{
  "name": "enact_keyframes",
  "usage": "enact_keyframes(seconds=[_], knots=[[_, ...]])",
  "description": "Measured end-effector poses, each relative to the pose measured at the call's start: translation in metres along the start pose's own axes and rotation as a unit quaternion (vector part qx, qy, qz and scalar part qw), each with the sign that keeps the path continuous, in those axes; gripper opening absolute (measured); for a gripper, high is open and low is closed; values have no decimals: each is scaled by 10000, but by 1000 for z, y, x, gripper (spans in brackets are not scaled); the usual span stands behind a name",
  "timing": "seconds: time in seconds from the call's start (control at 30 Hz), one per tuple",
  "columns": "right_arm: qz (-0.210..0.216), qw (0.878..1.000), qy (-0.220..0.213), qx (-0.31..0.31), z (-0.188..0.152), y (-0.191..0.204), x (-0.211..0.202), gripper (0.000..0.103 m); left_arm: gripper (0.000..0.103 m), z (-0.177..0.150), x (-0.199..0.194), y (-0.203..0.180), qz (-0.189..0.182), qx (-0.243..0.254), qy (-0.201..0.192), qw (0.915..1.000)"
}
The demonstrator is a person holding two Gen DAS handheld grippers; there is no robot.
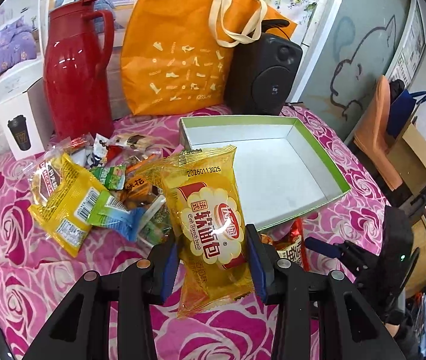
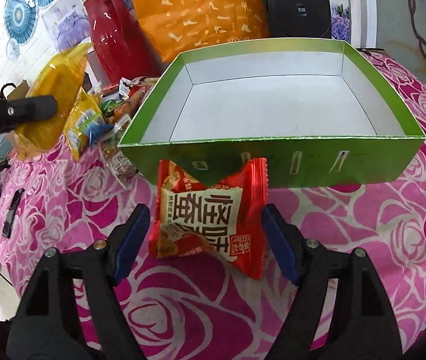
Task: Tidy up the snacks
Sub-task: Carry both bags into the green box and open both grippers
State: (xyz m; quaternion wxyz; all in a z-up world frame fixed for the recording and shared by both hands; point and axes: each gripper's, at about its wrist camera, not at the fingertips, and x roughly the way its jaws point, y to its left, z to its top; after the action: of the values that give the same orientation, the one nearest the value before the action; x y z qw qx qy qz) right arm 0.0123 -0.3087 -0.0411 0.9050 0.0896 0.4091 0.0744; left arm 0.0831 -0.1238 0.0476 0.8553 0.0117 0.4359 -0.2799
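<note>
My left gripper (image 1: 213,258) clamps the yellow bread packet (image 1: 210,222); my right gripper (image 2: 205,240) straddles, jaws apart, the red snack packet (image 2: 210,222) before the green box (image 2: 272,165).

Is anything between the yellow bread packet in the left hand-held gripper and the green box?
Nothing visible. The yellow bread packet sits clamped in the left hand-held gripper, its top overlapping the near rim of the green box, whose inside shows nothing in it.

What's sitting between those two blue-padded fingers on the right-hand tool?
In the right wrist view, a red snack packet lies on the pink rose cloth between the open fingers, just before the green box.
</note>
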Motion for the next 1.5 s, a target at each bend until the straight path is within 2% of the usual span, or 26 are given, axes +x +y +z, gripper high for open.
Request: enact_keyframes(seconds=[0.17,0.3,0.37,0.4,0.43,0.53,0.63,0.73,0.87,0.97,1.17,1.2,1.23,1.27,1.3,1.33,1.37,1.5], knots=[[15,9998,145,166,-4,-9,5,77,41,0,0,3,5,-79,5,10000],[-222,9983,441,305,-10,-11,17,79,41,-1,0,-1,-3,-43,22,10000],[-297,9986,399,196,-12,-9,19,78,41,-2,0,-2,-4,-32,23,10000],[-283,9987,388,158,-12,-7,18,69,41,-2,-1,-3,-6,-31,18,10000],[-245,9988,398,168,-12,-7,17,65,41,-2,-2,-3,-6,-28,14,10000],[-195,9990,382,116,-14,-5,9,63,41,-2,-3,-5,0,18,9,10000],[156,9995,265,106,-15,2,-10,63,41,-1,-4,-7,10,59,-22,10000],[481,9988,-98,77,-9,6,-38,63,41,1,-2,-9,8,122,-25,9999],[132,9966,-813,18,18,1,-67,64,41,11,5,-20,-79,271,-39,9996],[-265,9941,-1040,132,39,-15,-65,64,41,21,16,-32,-119,422,-84,9990],[-718,9937,-849,158,63,-37,-27,64,42,39,61,-47,-157,558,8,9983],[-776,9939,-768,134,65,-41,-21,66,45,40,67,-47,-160,553,-6,9983],[-846,9941,-680,94,64,-42,-15,68,61,40,73,-46,-196,520,-39,9984],[-889,9941,-629,23,64,-42,-11,73,73,41,77,-44,-225,466,-87,9986],[-919,9938,-629,-59,65,-42,-8,87,88,41,79,-42,-145,385,-124,9991],[-946,9932,-660,-139,63,-41,-7,100,89,39,80,-39,48,298,-214,9993],[-963,9927,-694,-195,62,-38,-7,103,89,39,80,-39,157,316,-235,9991],[-1036,9921,-661,-262,61,-34,-3,103,89,35,82,-35,397,540,-236,9975]])
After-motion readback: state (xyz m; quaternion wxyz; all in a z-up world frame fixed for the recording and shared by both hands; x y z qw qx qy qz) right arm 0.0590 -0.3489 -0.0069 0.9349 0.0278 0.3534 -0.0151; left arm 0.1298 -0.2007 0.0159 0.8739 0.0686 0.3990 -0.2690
